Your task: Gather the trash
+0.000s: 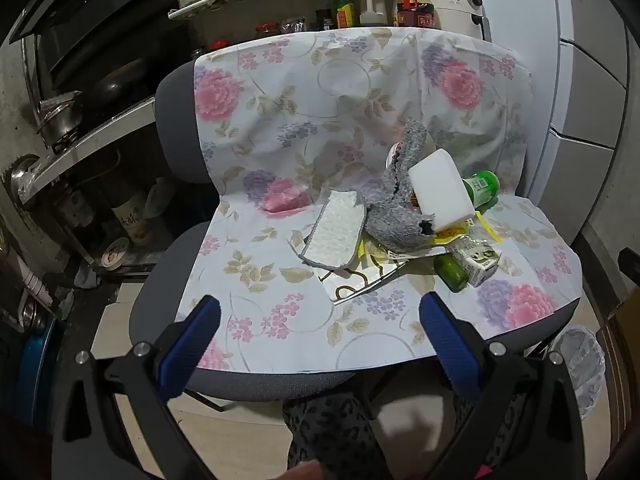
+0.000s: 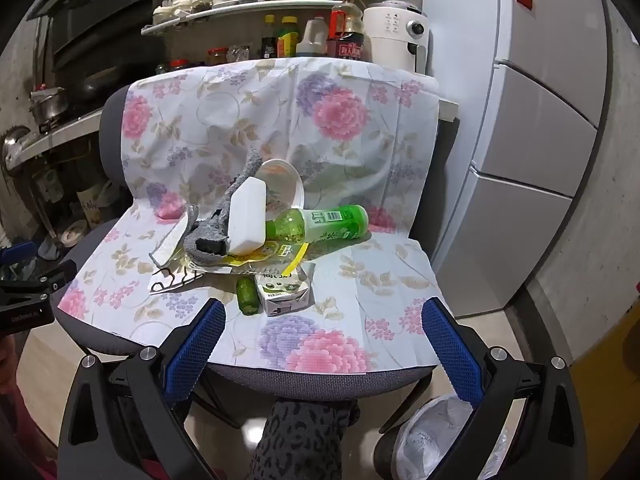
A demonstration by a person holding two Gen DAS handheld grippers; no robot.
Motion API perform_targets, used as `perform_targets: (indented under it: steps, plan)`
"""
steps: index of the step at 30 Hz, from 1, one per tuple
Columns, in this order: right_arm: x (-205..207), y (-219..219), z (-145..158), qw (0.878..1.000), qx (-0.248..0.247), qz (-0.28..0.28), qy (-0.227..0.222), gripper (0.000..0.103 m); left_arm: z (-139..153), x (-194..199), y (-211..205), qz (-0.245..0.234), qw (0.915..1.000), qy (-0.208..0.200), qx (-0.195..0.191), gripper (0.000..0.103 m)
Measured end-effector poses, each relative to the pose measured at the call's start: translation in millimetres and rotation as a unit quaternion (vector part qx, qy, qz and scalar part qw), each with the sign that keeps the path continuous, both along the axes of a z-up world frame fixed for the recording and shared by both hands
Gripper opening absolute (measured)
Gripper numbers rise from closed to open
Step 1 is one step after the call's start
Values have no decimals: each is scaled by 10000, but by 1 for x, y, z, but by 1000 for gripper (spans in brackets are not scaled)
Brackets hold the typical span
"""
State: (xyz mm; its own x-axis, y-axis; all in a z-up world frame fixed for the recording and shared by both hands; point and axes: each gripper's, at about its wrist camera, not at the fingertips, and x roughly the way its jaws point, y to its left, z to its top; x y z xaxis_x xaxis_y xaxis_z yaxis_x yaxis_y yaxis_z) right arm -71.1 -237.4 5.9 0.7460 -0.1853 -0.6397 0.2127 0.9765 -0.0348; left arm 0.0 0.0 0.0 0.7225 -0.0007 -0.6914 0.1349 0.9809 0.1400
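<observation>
A pile of trash lies on a chair seat covered by a flowered cloth [image 2: 328, 344]. In it are a green plastic bottle [image 2: 320, 224], a small drink carton [image 2: 284, 292], a white foam block [image 2: 248, 216], a grey rag [image 2: 212, 232], a white paper bowl [image 2: 280, 184], a small green cucumber-like piece [image 2: 245, 296] and yellow wrappers [image 2: 260, 260]. The same pile shows in the left wrist view, with the foam block [image 1: 440, 188] and a white-and-grey cloth pad [image 1: 336, 236]. My right gripper [image 2: 324, 320] is open, just in front of the carton. My left gripper [image 1: 320, 320] is open, near the seat's front edge.
A bin lined with a white bag [image 2: 436, 436] stands on the floor under the chair's right front. A grey fridge [image 2: 540, 160] is at the right. A counter with bottles [image 2: 312, 40] and a stove with pots [image 2: 48, 108] are behind and to the left.
</observation>
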Motion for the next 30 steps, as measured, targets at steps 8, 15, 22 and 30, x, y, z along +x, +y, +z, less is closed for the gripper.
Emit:
perform_targets:
  steps: [8, 15, 22, 30]
  plan:
    - [0, 1, 1, 10000, -15, -14, 7, 97, 1, 0, 0, -8, 10000, -35, -22, 97]
    - [-1, 0, 3, 10000, -28, -28, -9, 97, 2, 7, 9, -15, 10000, -83, -17, 97]
    - [-3, 4, -1, 10000, -15, -26, -27, 97, 7, -2, 5, 55, 9999, -124, 4, 97]
    - [-1, 2, 5, 10000, 13, -27, -19, 97, 7, -1, 7, 54, 9999, -124, -5, 97]
